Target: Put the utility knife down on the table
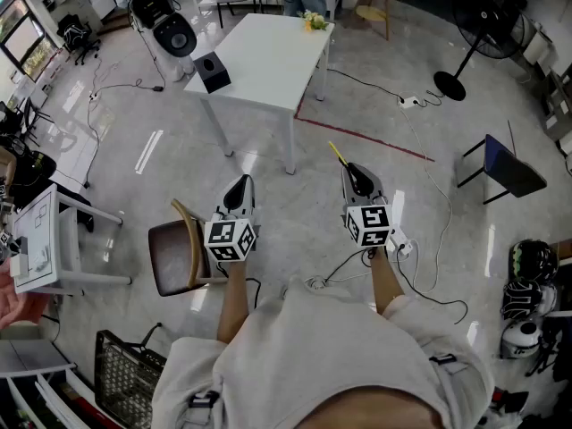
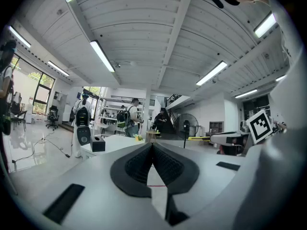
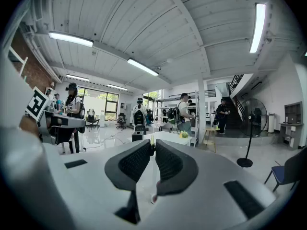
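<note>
My right gripper (image 1: 350,170) is shut on a yellow utility knife (image 1: 337,155), whose thin yellow end sticks out past the jaws toward the table. In the right gripper view the knife (image 3: 152,140) shows as a pale sliver pinched between the dark pads (image 3: 136,163). The left gripper (image 1: 239,181) is shut with nothing in it; its pads (image 2: 139,164) meet at the tip. Both are held in the air over the floor, well short of the white table (image 1: 268,56), which stands ahead and slightly left.
On the table sit a black box (image 1: 212,71) and a small yellow bunch of flowers (image 1: 313,22). A brown chair (image 1: 174,257) is under my left arm. A standing fan (image 1: 483,34), a blue chair (image 1: 505,168) and floor cables (image 1: 420,150) lie to the right.
</note>
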